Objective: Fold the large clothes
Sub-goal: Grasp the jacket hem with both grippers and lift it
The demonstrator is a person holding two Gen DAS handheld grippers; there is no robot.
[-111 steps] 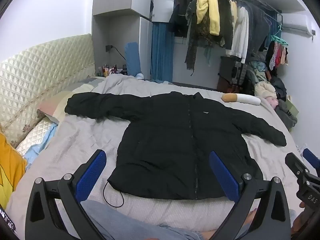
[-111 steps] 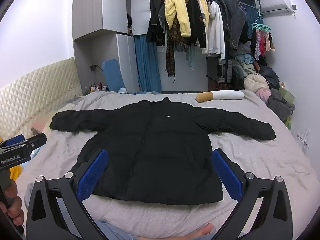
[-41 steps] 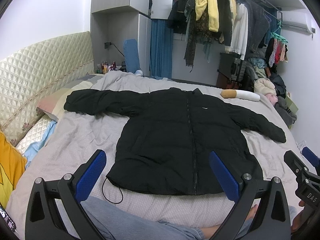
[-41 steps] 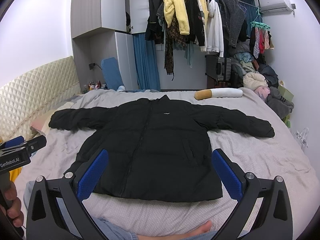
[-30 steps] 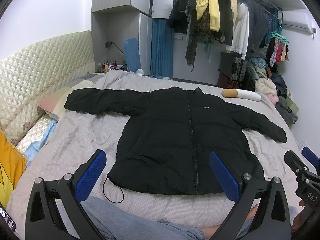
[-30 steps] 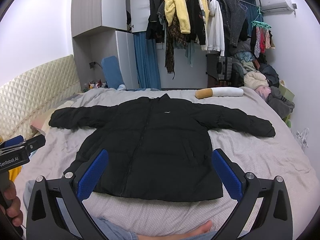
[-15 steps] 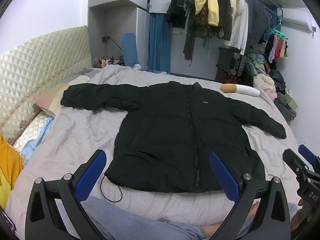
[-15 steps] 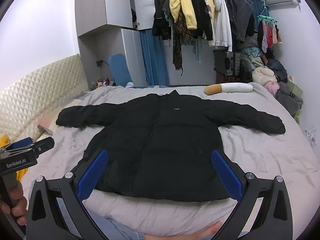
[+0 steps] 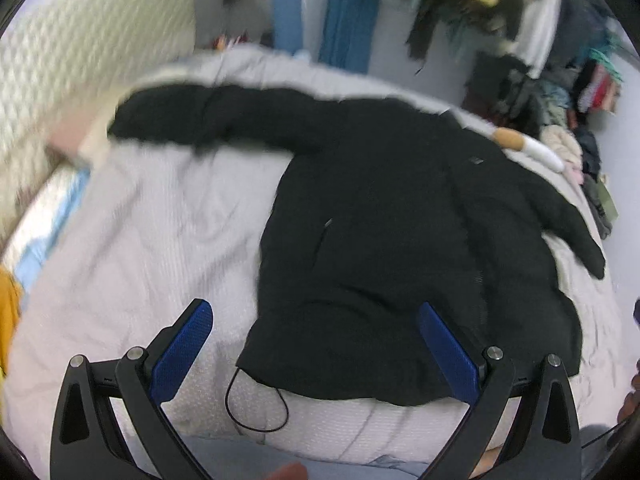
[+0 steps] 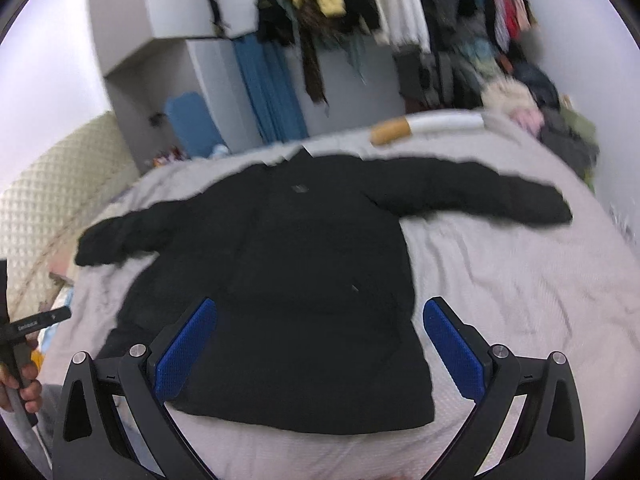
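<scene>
A large black puffer jacket (image 9: 392, 216) (image 10: 288, 272) lies flat on the grey bed, front up, both sleeves spread out sideways. Its hem faces me, and a thin black drawcord (image 9: 256, 408) loops out at the hem's left corner. My left gripper (image 9: 316, 348) hangs open over the hem's left part, with nothing between its blue pads. My right gripper (image 10: 320, 344) is open too, above the jacket's lower right half. Both views are blurred by motion. In the right wrist view, a hand holds the left gripper's body (image 10: 24, 336) at the far left edge.
The grey bedspread (image 10: 520, 280) stretches right of the jacket. A cigarette-shaped pillow (image 10: 428, 126) lies beyond the collar. A quilted headboard (image 9: 80, 60) and pillows are on the left. Hanging clothes (image 10: 360, 0) and a clothes pile (image 10: 540, 112) fill the back right. A person's legs (image 9: 240, 460) are below.
Both grippers have moved forward and tipped down toward the jacket, which now looks larger and nearer. The views have turned outward and blurred. Both stay open.
</scene>
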